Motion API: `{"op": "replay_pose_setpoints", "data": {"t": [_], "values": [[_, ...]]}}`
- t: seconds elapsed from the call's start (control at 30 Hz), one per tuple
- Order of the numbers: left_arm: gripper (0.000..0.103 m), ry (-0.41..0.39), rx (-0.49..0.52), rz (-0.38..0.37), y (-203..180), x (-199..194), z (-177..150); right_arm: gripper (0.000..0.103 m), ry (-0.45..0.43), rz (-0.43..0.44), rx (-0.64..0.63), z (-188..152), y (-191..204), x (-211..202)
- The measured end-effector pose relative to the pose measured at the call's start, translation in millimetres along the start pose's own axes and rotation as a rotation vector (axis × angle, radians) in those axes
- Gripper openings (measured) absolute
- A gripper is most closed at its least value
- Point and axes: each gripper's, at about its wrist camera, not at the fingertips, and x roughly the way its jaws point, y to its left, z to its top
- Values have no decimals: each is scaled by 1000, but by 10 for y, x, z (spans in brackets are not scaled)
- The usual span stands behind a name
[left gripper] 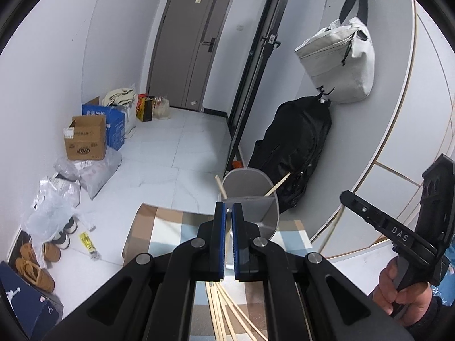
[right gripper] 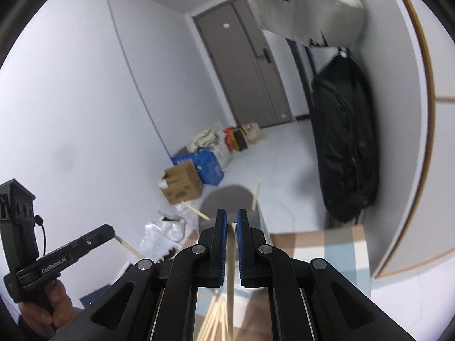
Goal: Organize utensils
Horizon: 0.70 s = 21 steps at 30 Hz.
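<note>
While both tongs are raised over the counter (left gripper: 159,227), the step in hand reads as carrying single chopsticks to the holder (left gripper: 250,199).

Item 1, left tongs (left gripper: 228,213): pads together on a chopstick (left gripper: 228,244). It runs lengthwise between the blue pads, its long axis along the line of the tongs, far end at the pad tips and pointing toward the holder, near end trailing back under the tongs.

Item 2, right tongs (right gripper: 231,221): pads nearly together, clamped on a second stick (right gripper: 231,270). Its axis is also roughly in line with the tongs; the near end hangs down toward the pile, and the far end is hidden between the pads.

Item 3, holder: grey, upright, at the far edge of the checked counter, divided inside by a partition. Two sticks already lean in it, tips up and splayed outward to left and right.

Item 4, pile (left gripper: 224,312): loose chopsticks lying flat on the counter beneath both tongs, fanned slightly.

Next move, as judged: each stick must be tipped from near-level to steep, leading end down, and brought over the holder's open top before the pads part. Which compartment is meant cannot be told.
</note>
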Motion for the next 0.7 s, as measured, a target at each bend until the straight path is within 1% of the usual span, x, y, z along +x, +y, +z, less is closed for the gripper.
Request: {"op": "replay_pose_setpoints", "data": {"t": [0.2, 0.3, 0.4, 0.53, 0.7], "values": [[0, -15, 35, -11, -108, -61, 175, 6, -48, 33, -44, 265, 139, 28], [0, -24, 53, -20, -174, -98, 296, 6, -74, 51, -63, 464, 200, 47], [0, -44, 77, -29, -252, -133, 459, 6, -101, 62, -78, 655, 237, 69], [0, -66, 90, -61, -352, -144, 679, 6, -125, 74, -91, 902, 267, 116], [0, -85, 122, -71, -455, -34, 951, 6, -166, 73, -143, 1167, 344, 203]]}}
